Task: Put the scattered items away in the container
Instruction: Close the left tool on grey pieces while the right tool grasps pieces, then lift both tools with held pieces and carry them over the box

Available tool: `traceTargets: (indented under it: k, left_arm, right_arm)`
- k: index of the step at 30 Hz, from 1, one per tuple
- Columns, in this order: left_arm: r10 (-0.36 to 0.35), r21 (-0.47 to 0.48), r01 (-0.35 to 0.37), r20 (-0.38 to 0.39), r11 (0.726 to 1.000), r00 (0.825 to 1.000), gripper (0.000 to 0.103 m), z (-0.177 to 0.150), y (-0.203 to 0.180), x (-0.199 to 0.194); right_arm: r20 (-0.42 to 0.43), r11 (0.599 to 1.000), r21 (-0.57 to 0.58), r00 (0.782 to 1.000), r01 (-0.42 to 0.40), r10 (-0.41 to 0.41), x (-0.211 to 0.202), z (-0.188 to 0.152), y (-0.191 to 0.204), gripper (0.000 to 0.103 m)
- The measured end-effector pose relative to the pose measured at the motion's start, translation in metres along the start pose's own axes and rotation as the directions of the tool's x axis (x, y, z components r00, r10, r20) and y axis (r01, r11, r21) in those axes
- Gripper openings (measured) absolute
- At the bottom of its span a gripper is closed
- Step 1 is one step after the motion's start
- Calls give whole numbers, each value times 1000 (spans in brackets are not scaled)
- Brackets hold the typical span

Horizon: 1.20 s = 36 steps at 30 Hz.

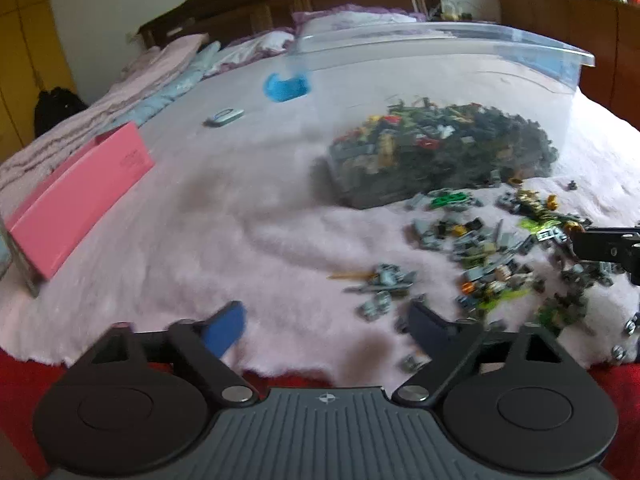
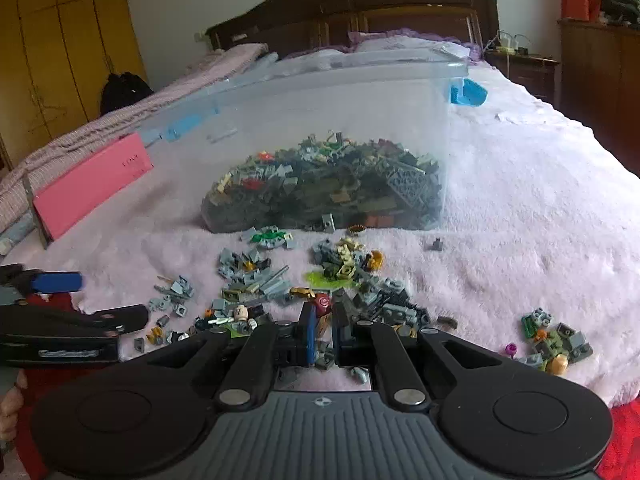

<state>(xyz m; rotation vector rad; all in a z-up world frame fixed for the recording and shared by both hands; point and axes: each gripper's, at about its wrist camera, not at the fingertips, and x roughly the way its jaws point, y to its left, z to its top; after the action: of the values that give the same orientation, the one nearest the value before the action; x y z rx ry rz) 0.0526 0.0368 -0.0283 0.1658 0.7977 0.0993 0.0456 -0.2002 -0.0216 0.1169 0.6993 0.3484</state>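
Spread across a pink fleece blanket (image 2: 520, 208) on a bed, loose toy bricks (image 2: 276, 280) are seen scattered just in front of a clear plastic bin (image 2: 320, 92), itself already part-filled with a dark heap of similar pieces. The right claw (image 2: 322, 330) is shown low over the near edge of the scatter, its blue-padded fingers (image 2: 307, 332) drawn close together around a small dark red piece (image 2: 323, 305); whether that piece is actually gripped cannot be told. The left claw (image 1: 324, 324) is held released, fingers wide apart, above bare blanket to the left of the scatter, nothing between them. A smaller cluster of bricks (image 2: 556, 340) is seen lying apart on the right. A pink box (image 1: 80, 196) is stood on edge to the left of the bin, and a blue clip (image 2: 468, 92) is visible at the bin's far corner. A dark wooden headboard (image 2: 360, 4) is seen behind.
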Motion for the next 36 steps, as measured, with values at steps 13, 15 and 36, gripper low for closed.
traceTargets:
  k: [13, 15, 36]
  left_arm:
    - [-132, 8, 134, -123, 991, 984, 20, 9, -34, 16]
    - [-151, -32, 148, -185, 989, 971, 20, 18, -26, 25]
    - [-288, -164, 239, -446, 957, 847, 12, 62, 4, 49]
  right_arm:
    - [-24, 996, 15, 996, -90, 90, 0, -2, -10, 9]
    - [-68, 994, -2, 991, -112, 112, 7, 6, -11, 9]
    - [-353, 999, -24, 935, -30, 19, 1, 109, 13, 9]
